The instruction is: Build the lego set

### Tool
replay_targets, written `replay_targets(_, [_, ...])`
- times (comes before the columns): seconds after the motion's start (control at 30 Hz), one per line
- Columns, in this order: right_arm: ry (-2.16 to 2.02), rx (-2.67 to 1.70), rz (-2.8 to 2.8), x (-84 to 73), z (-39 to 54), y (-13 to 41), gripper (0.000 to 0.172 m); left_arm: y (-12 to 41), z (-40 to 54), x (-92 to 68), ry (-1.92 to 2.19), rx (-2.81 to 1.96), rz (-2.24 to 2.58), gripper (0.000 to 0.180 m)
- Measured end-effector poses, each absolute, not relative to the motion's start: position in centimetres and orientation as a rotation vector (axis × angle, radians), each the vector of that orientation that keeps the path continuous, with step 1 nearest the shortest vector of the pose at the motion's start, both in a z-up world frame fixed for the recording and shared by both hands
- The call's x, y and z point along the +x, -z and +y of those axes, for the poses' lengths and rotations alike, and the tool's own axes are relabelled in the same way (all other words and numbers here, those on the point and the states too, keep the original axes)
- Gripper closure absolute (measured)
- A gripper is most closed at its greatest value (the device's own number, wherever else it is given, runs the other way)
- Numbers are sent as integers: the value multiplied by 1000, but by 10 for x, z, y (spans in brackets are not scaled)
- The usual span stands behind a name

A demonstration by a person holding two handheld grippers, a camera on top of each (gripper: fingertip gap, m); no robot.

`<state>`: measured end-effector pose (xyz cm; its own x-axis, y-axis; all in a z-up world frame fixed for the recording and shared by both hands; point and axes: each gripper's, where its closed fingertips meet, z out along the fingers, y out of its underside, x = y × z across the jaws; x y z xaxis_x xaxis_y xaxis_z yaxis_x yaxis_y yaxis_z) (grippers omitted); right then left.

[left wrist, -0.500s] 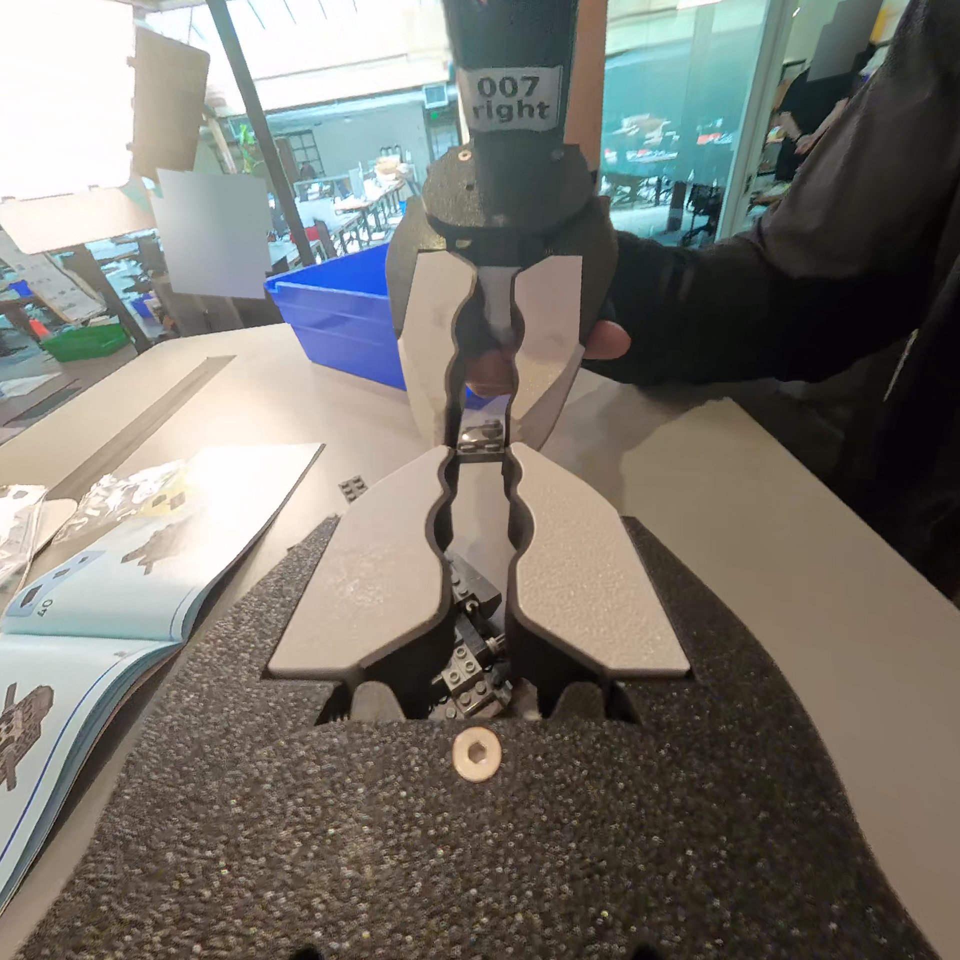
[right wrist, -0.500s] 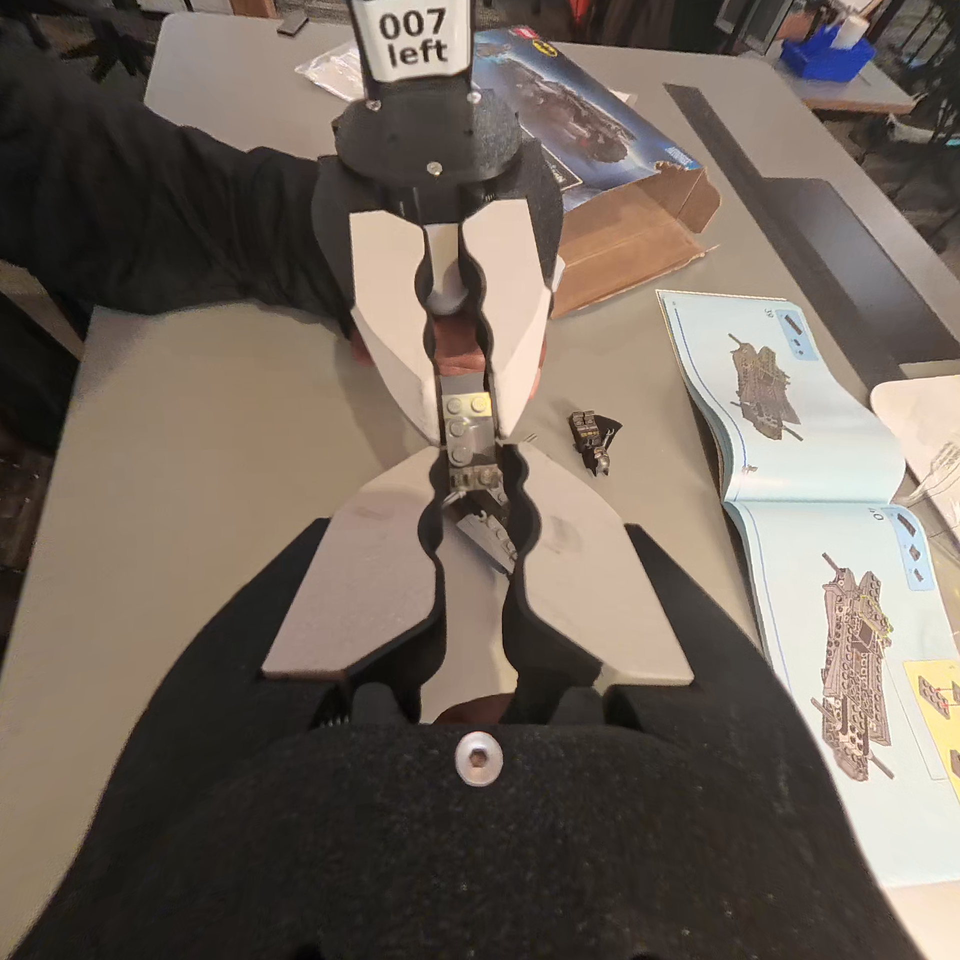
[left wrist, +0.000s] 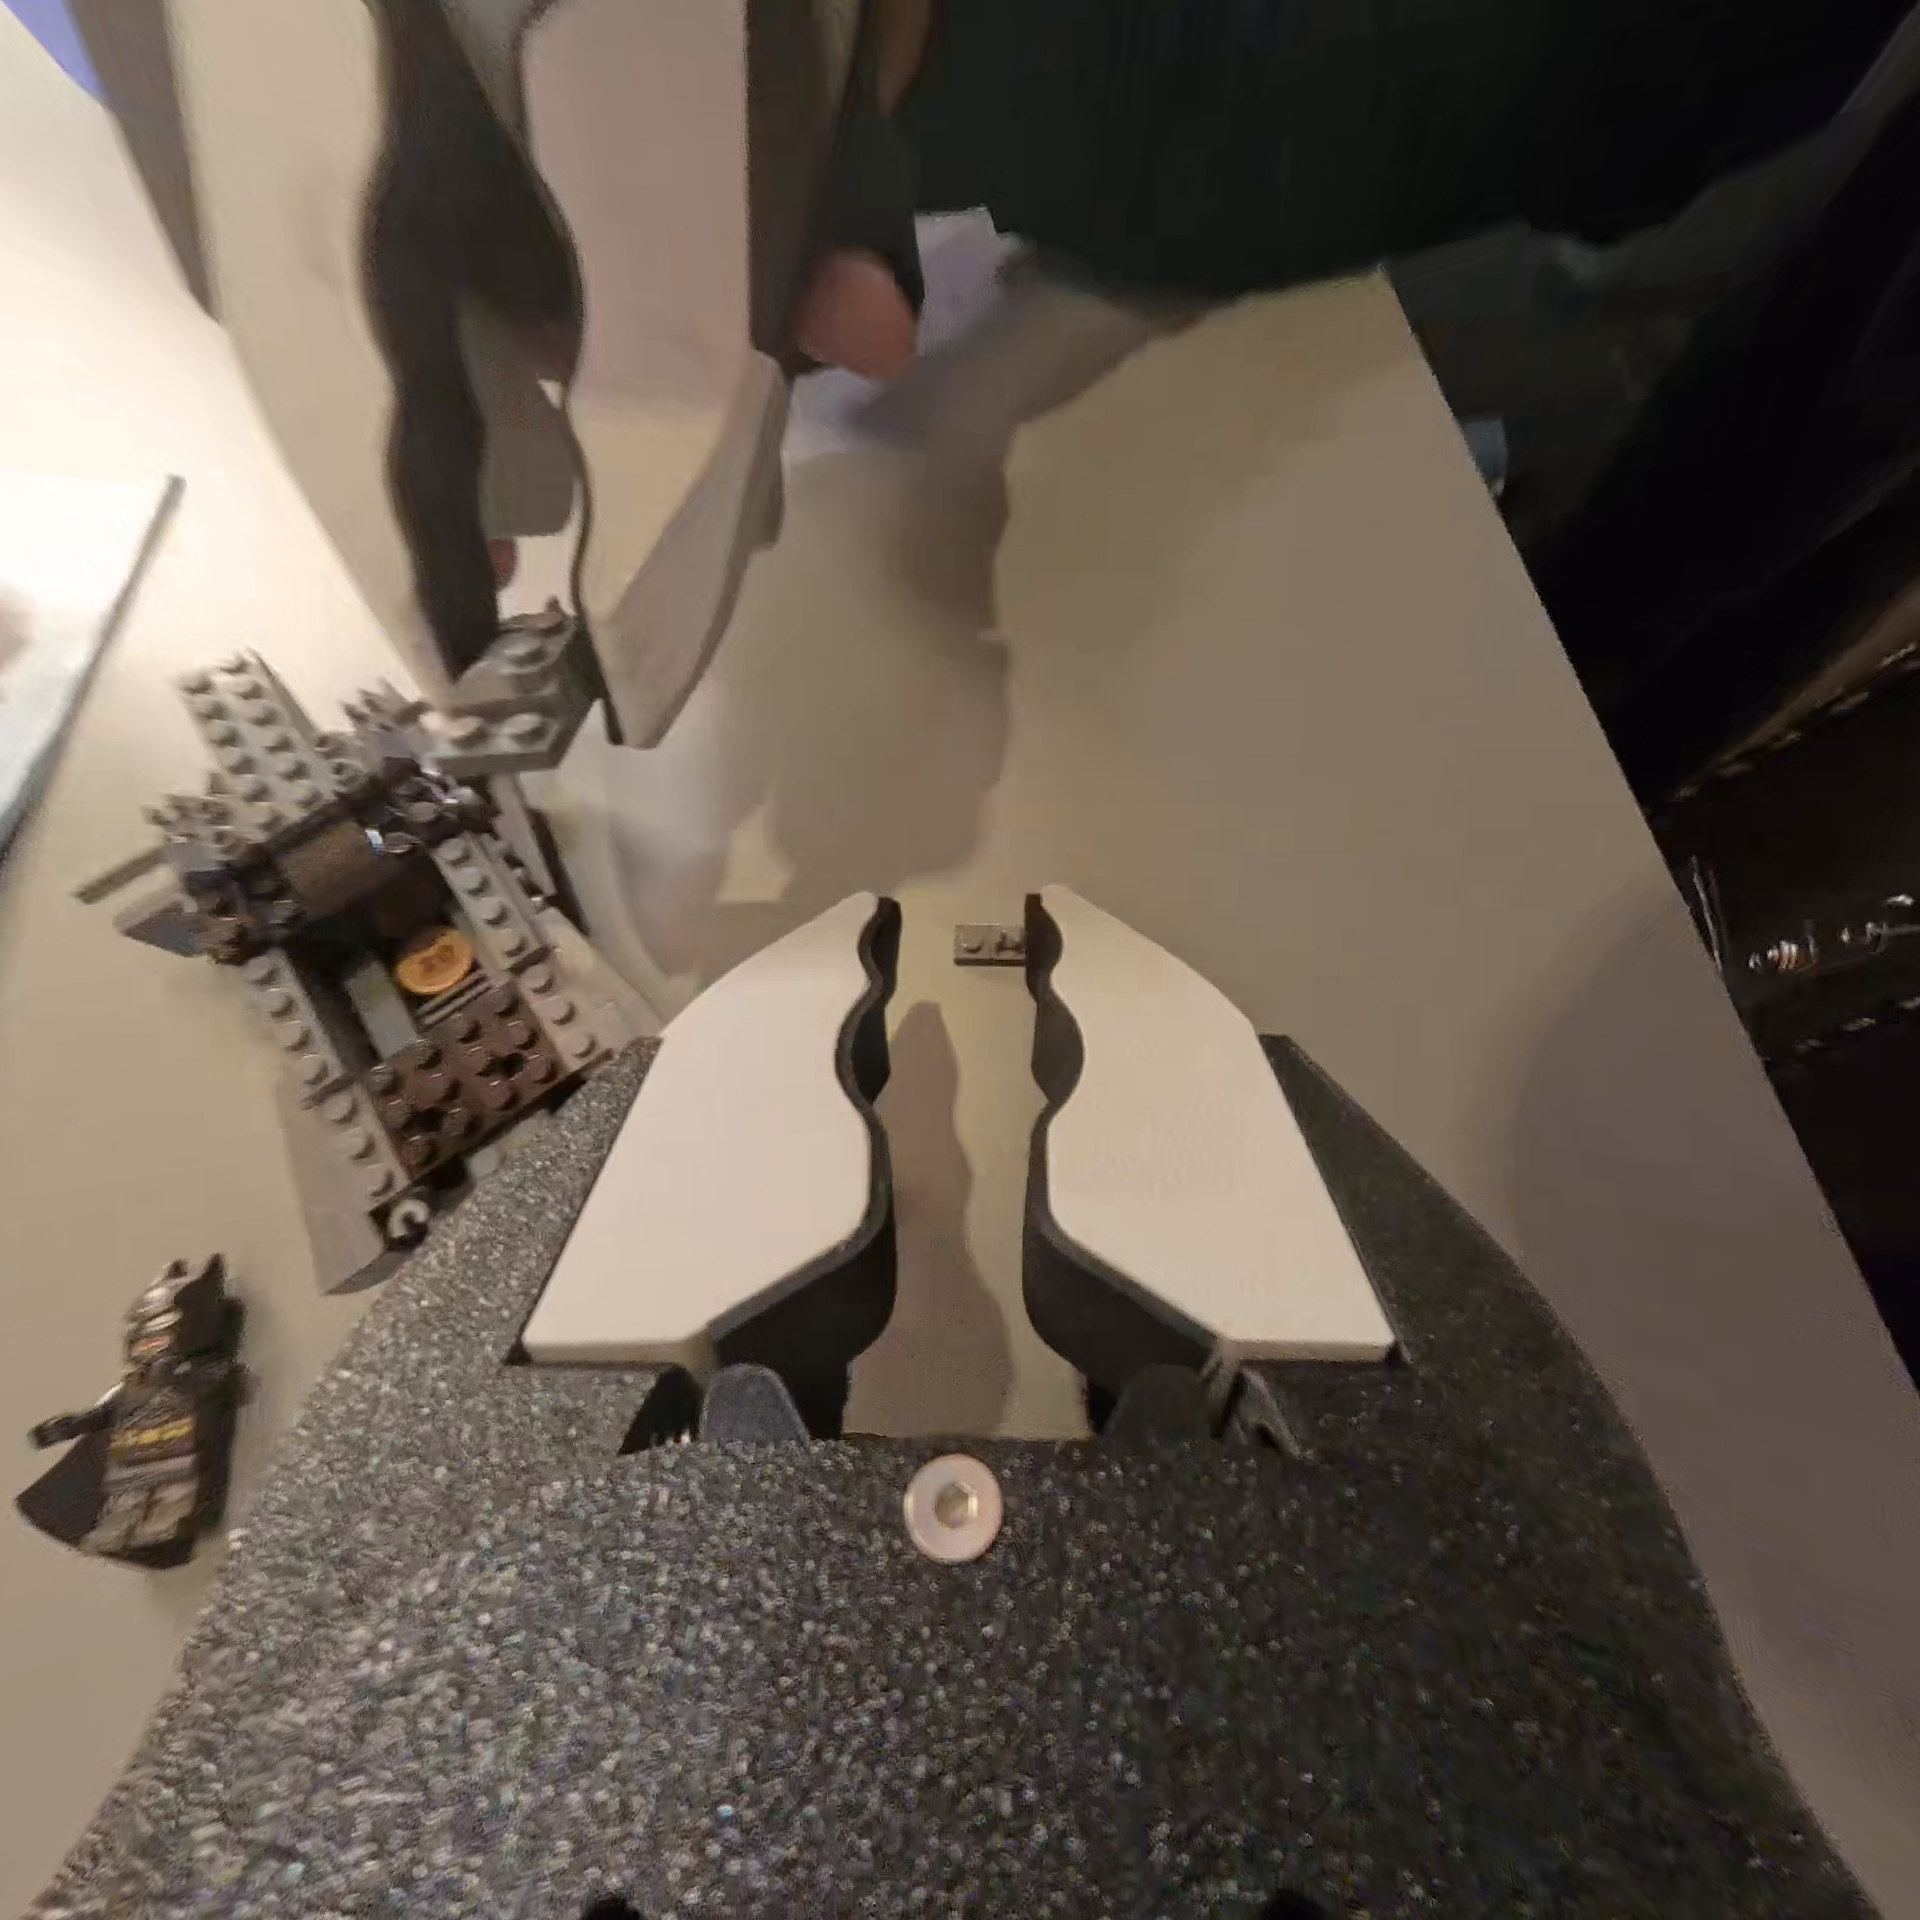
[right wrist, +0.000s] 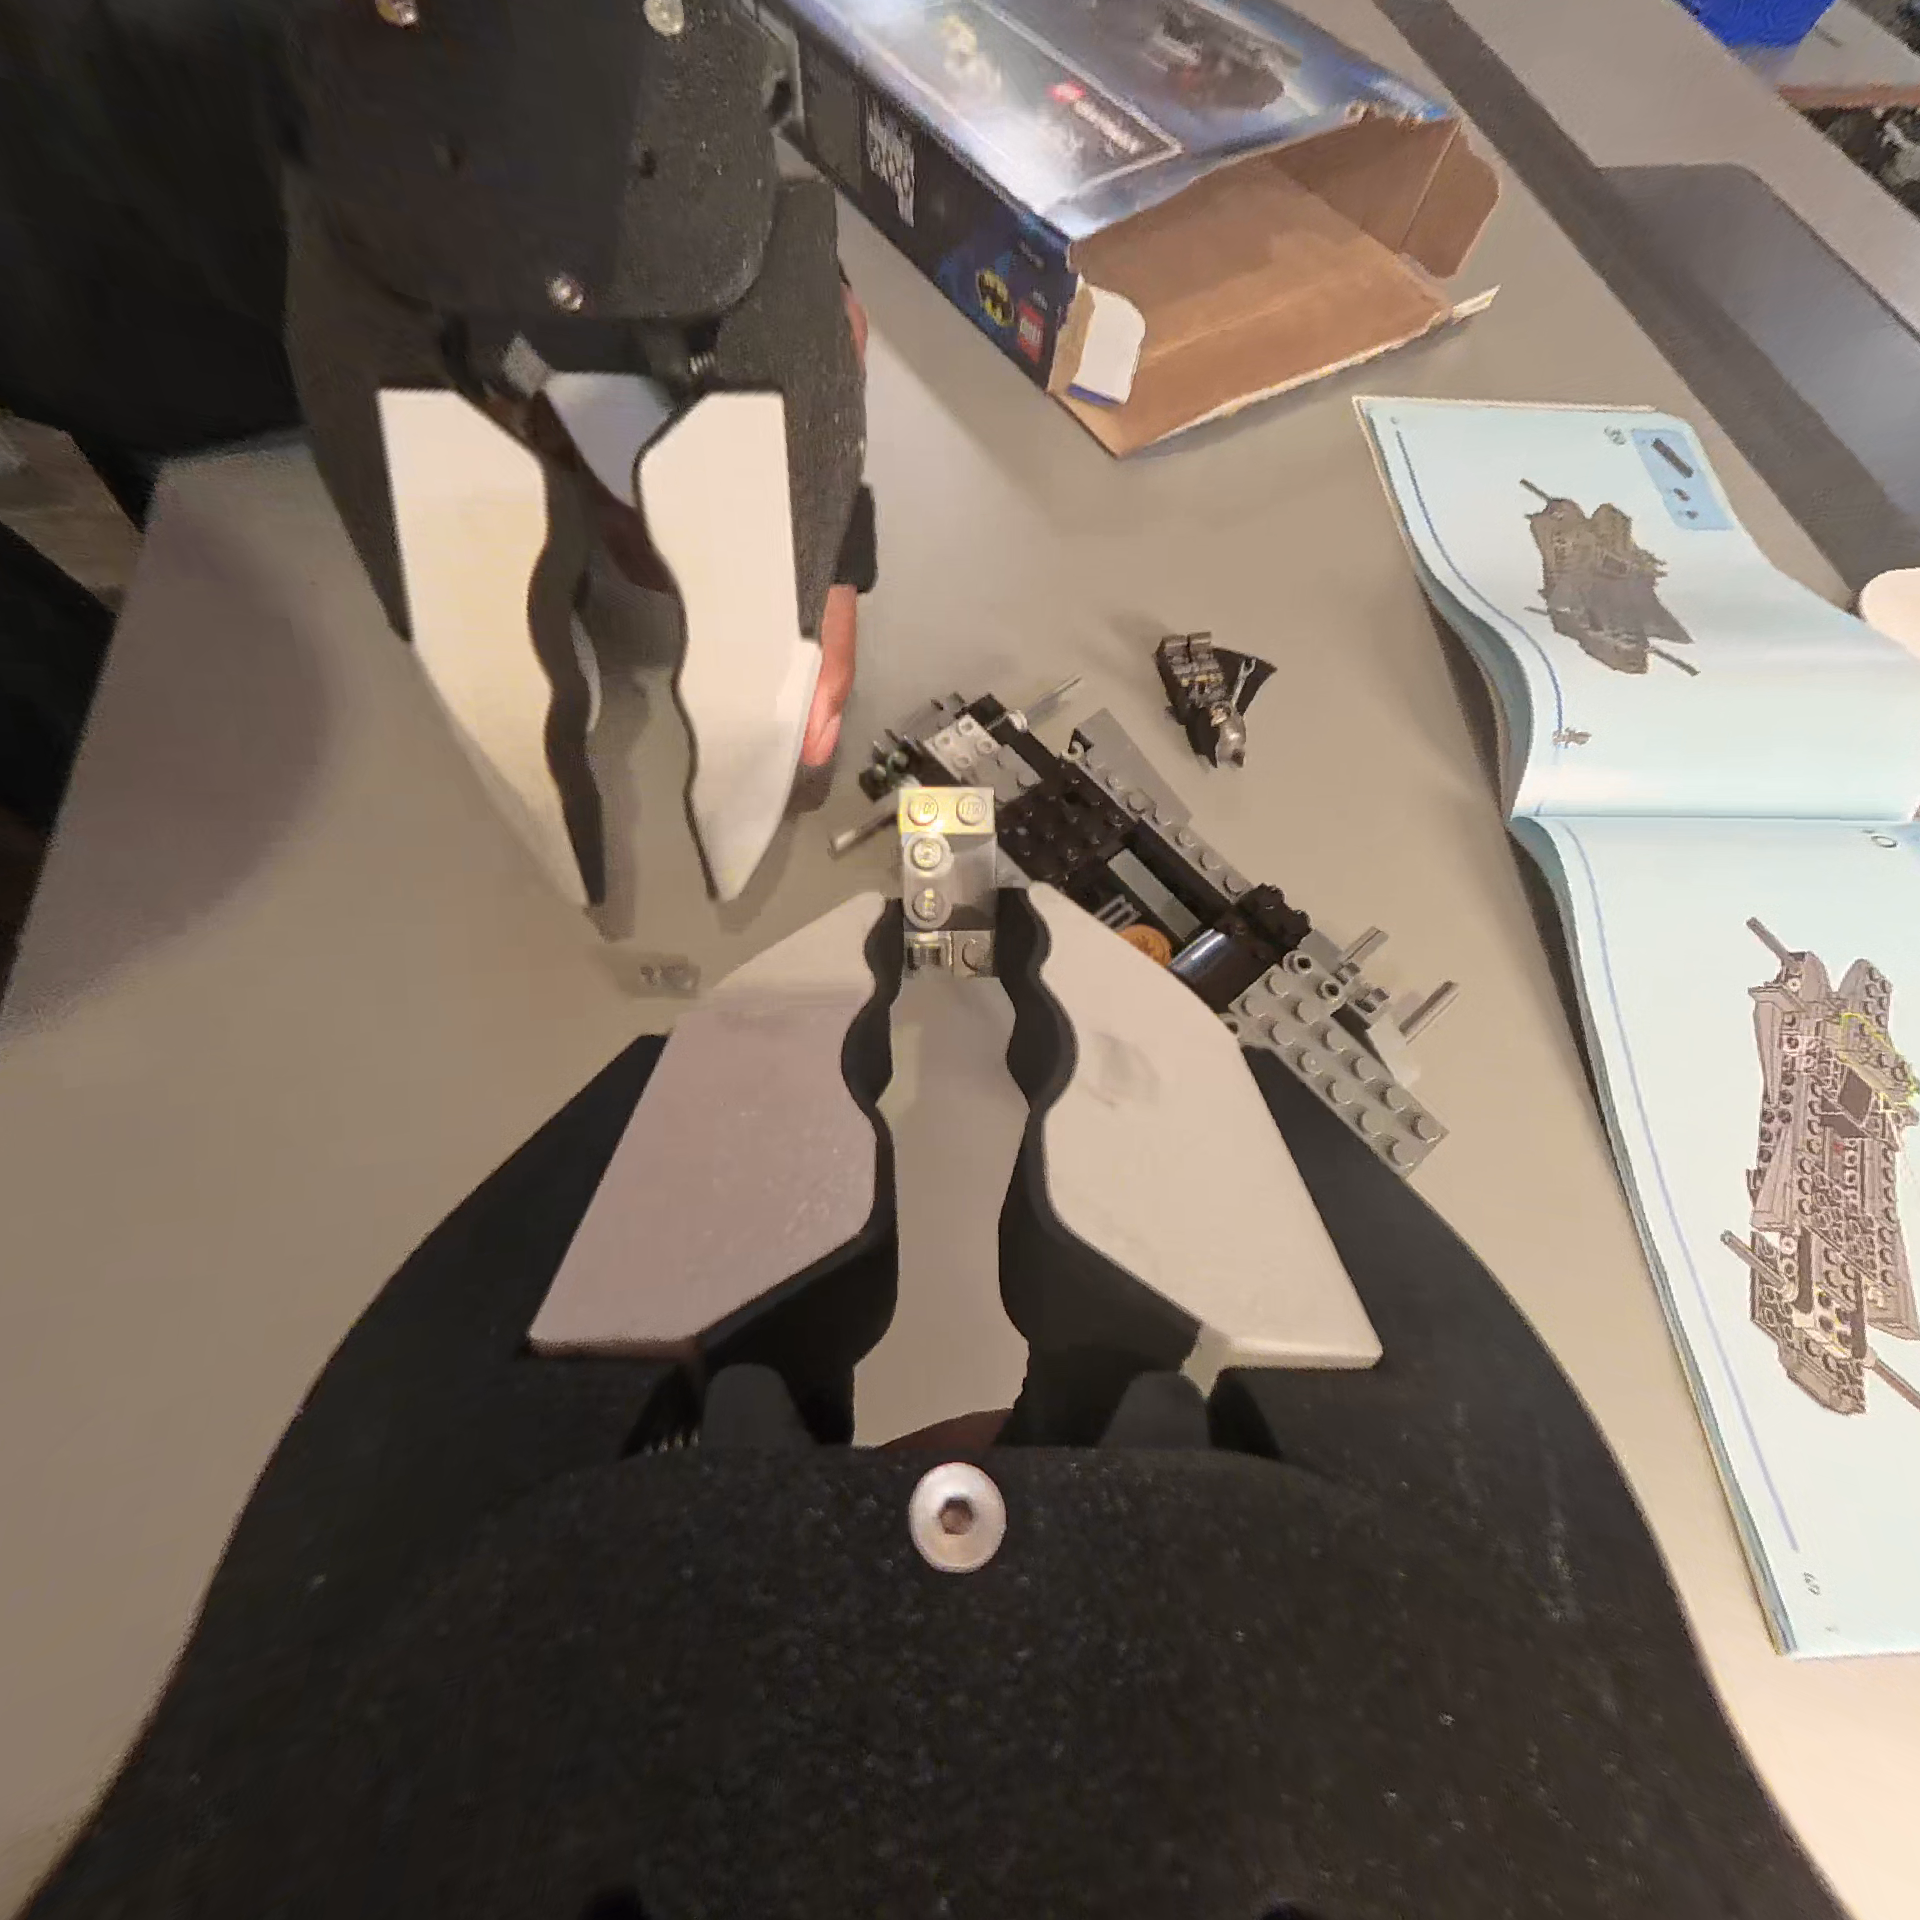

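Right tool (right wrist: 940, 935): pads pressed on a small grey brick assembly (right wrist: 948, 873), held just above the near end of the grey-and-black brick model (right wrist: 1143, 862) on the counter (right wrist: 312, 935). Left tool (left wrist: 956, 925): narrowly parted, grasp bare, beside the model, over a tiny dark plate (left wrist: 987, 943) lying by its right fingertip. Caped minifigure (right wrist: 1210, 686): just beyond the model. Open instruction booklet (right wrist: 1683, 831): right of the model. Opened box (right wrist: 1195, 208): well beyond the model.

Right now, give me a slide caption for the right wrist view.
Right gripper clamps a grey brick piece above a half-built brick model, open left gripper alongside.
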<state>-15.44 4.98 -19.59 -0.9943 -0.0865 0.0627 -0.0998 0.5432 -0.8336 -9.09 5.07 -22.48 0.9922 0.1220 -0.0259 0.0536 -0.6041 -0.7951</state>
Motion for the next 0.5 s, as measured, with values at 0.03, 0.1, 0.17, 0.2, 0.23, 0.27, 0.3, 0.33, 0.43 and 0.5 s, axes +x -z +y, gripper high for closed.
replay_targets(0.03, [-1480,177,-2749,-153,49,197,154,230,54,-90,-75,-2245,-125,157])
replay_targets(0.1, [-1493,187,-2752,-150,49,196,154,239,57,-87,-48,-2301,-117,156])
replay_targets(0.17, [-1498,187,-2745,-150,48,195,154,245,57,-87,-55,-2343,-111,154])
replay_targets(0.2, [-1501,184,-2744,-150,48,195,154,247,58,-86,-44,-2351,-106,154])
replay_targets(0.23, [-1504,181,-2745,-150,48,195,154,249,58,-85,-41,-2363,-105,155])
replay_targets(0.27, [-1506,180,-2744,-150,48,196,154,252,57,-85,-46,-2382,-103,155])
replay_targets(0.3, [-1505,180,-2741,-151,48,196,154,256,56,-85,-58,-2401,-105,155])
replay_targets(0.33, [-1501,179,-2739,-152,48,196,154,257,57,-86,-71,-2398,-111,158])
replay_targets(0.43, [-1502,175,-2732,-152,47,197,154,258,57,-88,-85,-2397,-136,164])
replay_targets(0.5, [-1484,182,-2728,-153,47,199,154,255,55,-89,-97,-2397,-166,164])
